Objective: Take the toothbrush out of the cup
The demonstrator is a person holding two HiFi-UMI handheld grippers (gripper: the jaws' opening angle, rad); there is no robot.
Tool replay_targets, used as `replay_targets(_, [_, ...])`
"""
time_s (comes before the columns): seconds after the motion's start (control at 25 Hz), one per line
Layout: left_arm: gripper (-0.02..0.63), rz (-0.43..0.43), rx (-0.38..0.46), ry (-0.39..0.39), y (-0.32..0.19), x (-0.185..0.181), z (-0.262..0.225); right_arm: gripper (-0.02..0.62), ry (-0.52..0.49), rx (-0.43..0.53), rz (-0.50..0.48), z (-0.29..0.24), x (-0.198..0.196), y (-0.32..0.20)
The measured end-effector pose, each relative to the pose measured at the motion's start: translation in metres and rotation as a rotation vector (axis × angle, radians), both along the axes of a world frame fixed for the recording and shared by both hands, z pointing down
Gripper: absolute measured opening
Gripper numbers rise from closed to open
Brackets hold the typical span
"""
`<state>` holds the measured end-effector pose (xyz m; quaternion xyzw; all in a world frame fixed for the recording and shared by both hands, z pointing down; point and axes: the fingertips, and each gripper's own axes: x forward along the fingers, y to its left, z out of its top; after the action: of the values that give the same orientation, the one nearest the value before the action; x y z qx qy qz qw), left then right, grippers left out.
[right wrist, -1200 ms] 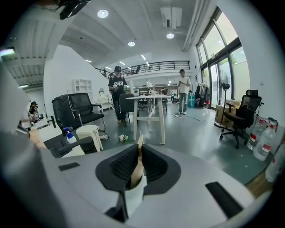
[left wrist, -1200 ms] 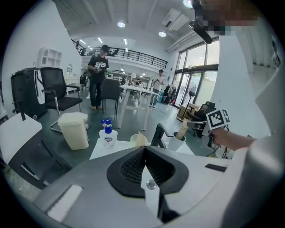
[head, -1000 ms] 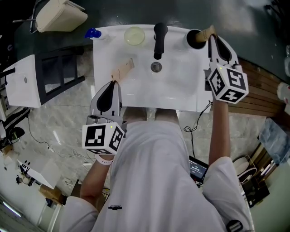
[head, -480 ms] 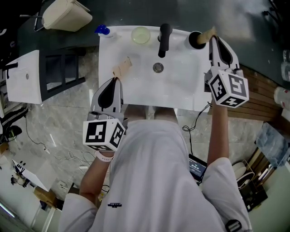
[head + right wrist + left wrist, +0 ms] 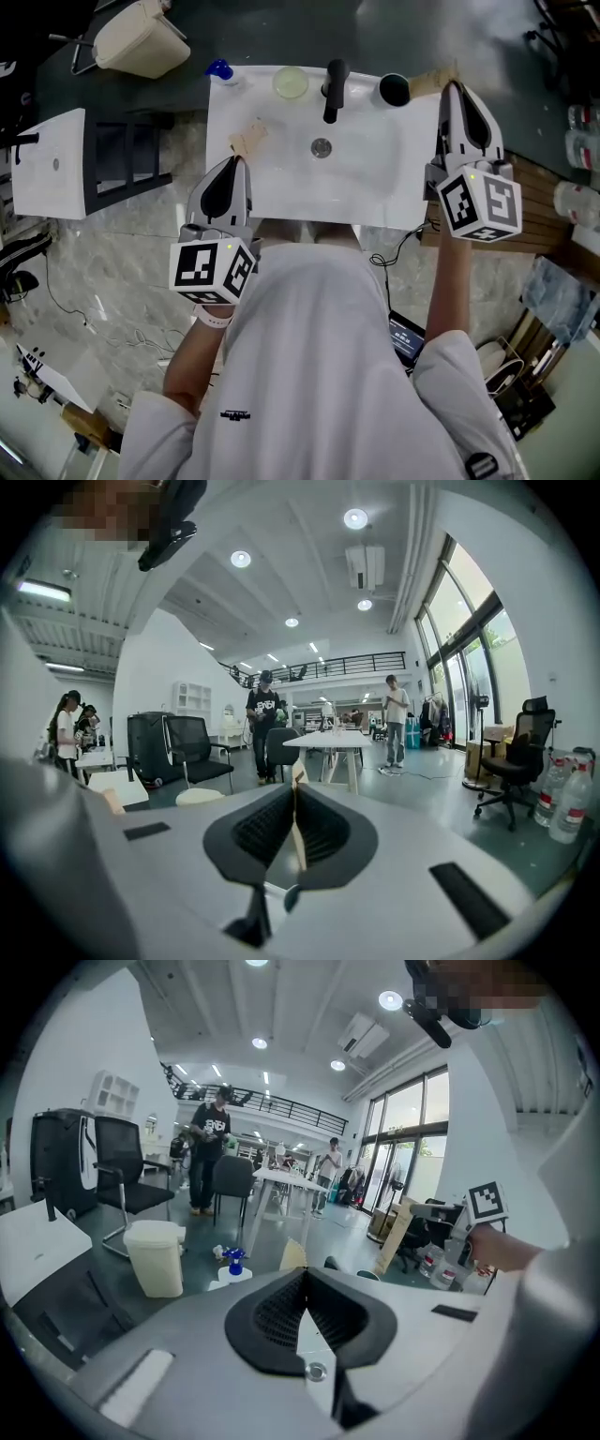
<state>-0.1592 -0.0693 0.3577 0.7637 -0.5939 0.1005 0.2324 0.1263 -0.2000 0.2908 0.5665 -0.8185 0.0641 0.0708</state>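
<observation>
Held the toothbrush (image 5: 429,82) tight in the closed right gripper (image 5: 456,87), just beside the black cup (image 5: 394,89). Pinched a tan piece (image 5: 248,141) in the closed left gripper (image 5: 235,162).

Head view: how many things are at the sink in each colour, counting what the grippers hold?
Black: 2 (tap, cup)
Pale yellow: 1 (round dish)
Blue: 1 (bottle cap)
Silver: 1 (drain)
Tan: 2 (toothbrush in right gripper, tan piece in left gripper)
Total: 7
</observation>
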Motion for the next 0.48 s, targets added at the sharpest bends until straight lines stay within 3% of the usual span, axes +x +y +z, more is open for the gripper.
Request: replay_targets(0.48, [0.006, 0.001, 0.058, 0.028, 0.005, -0.007, -0.026, 0.006, -0.017, 0.019, -0.002, -0.033, -0.004, 0.054])
